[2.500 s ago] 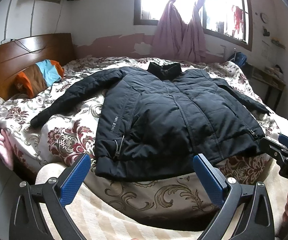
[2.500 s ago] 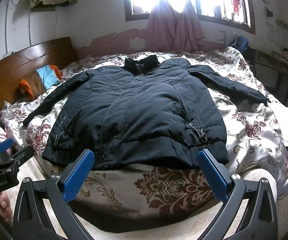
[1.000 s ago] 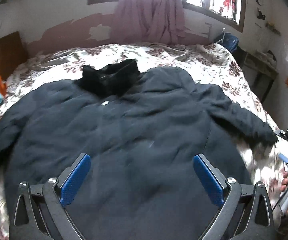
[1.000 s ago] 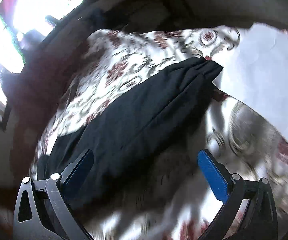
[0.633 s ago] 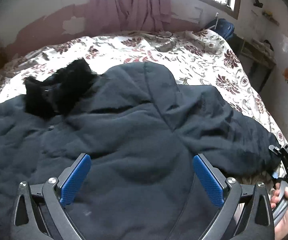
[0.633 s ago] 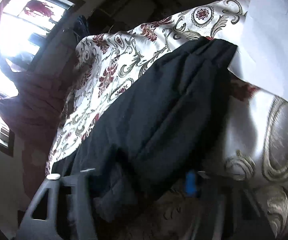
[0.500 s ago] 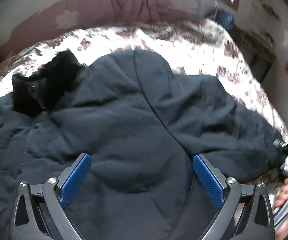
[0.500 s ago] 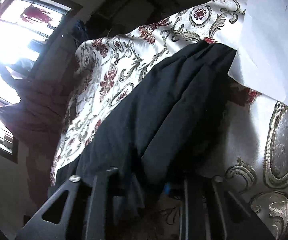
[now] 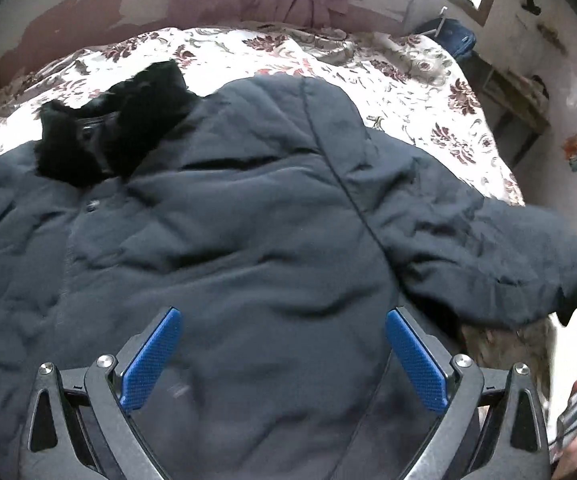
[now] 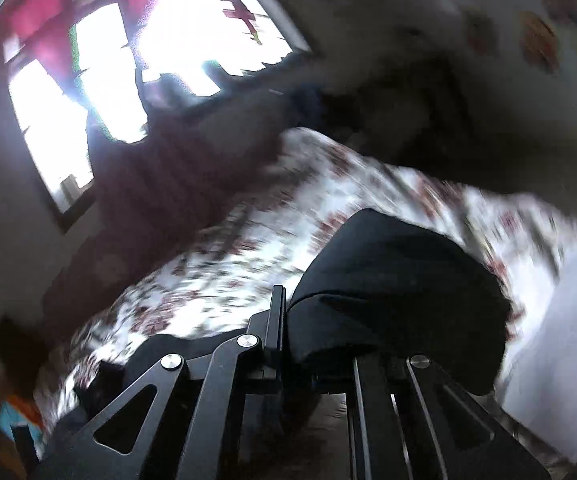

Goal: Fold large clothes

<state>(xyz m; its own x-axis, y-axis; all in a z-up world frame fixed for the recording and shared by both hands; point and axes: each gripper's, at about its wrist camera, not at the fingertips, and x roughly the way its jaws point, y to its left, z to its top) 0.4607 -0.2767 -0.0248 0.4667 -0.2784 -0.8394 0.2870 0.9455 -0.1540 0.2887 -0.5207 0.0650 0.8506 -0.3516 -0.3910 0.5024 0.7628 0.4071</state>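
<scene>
On the floral bed the dark jacket lay spread, no fold finished. Left tool hovered over it, fingers spread; right tool pinched the sleeve cuff, apparently starting the first fold.

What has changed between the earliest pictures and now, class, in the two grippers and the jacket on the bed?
The right gripper swung out to the jacket's sleeve, closed on its cuff and is lifting it off the bedspread. The left gripper moved forward from the bed's foot to hover over the jacket body, jaws open as before. The jacket otherwise stays spread out, fur collar towards the curtains.
</scene>
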